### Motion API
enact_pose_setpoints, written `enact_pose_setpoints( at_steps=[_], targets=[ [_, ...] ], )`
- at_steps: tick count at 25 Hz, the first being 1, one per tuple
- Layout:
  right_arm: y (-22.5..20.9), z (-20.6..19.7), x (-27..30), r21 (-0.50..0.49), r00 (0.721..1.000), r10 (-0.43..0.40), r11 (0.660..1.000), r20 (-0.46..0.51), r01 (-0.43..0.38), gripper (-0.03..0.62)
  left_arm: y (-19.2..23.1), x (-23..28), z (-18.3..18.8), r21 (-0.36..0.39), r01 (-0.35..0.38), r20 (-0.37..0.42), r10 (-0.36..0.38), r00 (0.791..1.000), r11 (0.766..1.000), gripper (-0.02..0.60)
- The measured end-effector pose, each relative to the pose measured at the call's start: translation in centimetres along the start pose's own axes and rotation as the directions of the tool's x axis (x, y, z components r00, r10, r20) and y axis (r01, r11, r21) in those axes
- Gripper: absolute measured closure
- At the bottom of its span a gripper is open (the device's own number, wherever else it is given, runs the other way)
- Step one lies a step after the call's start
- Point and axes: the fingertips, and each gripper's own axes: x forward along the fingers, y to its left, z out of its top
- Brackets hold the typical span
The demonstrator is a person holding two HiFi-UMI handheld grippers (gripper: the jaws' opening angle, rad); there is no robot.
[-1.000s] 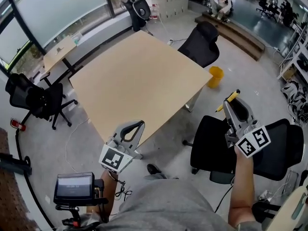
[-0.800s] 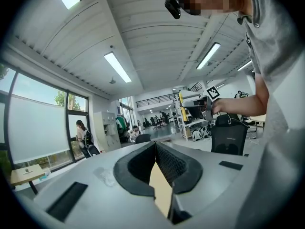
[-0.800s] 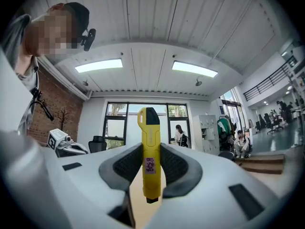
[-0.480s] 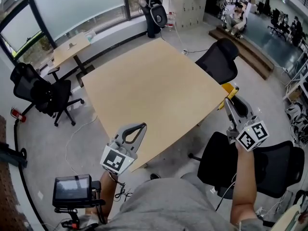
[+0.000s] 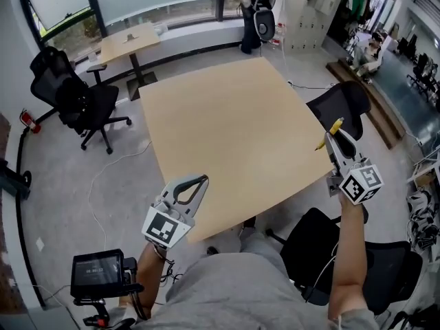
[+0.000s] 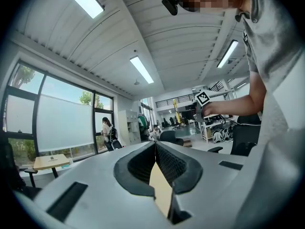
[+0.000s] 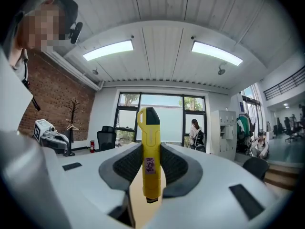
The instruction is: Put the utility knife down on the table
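Observation:
A yellow utility knife (image 5: pixel 331 132) with a black tip (image 7: pixel 148 151) stands clamped between the jaws of my right gripper (image 5: pixel 337 139), which is shut on it. In the head view the gripper hovers over the right edge of the light wooden table (image 5: pixel 227 129), the knife pointing away from me. My left gripper (image 5: pixel 194 185) is held over the table's near corner with its jaws closed together and nothing between them (image 6: pixel 155 149). Both grippers point upward and forward in their own views.
Black office chairs stand around: one (image 5: pixel 82 98) at the left, one (image 5: pixel 344 105) beyond the table's right side, one (image 5: pixel 344 267) under my right arm. A small desk (image 5: pixel 130 43) stands by the windows. A device with a screen (image 5: pixel 96 273) sits low left.
The table has shifted right and nearer in the head view as I approached. The right gripper with the knife went from beside a chair to over the table's right edge.

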Motion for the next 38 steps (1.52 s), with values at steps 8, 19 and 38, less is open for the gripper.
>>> enact_pose_setpoints(
  at_steps=[8, 19, 38],
  targets=[
    [-0.9, -2.1, 7.9, -0.012, 0.996, 0.087, 0.996, -0.036, -0.087, 0.477, 2.2, 0.0, -1.0, 0.006, -0.068, -0.012, 0.069, 0.998, 0.998, 0.577],
    [-4.1, -4.9, 17.3, 0.028, 0.98, 0.176, 0.984, -0.097, -0.174, 0.477, 5.5, 1.9, -1.4, 0.003, -0.146, -0.082, 0.145, 0.986, 0.989, 0.577],
    [-8.6, -17.9, 37.1, 0.054, 0.922, 0.306, 0.952, -0.237, -0.302, 0.477, 10.5, 6.1, -8.6, -0.02, -0.308, -0.227, 0.296, 0.928, 0.951, 0.577]
  ],
)
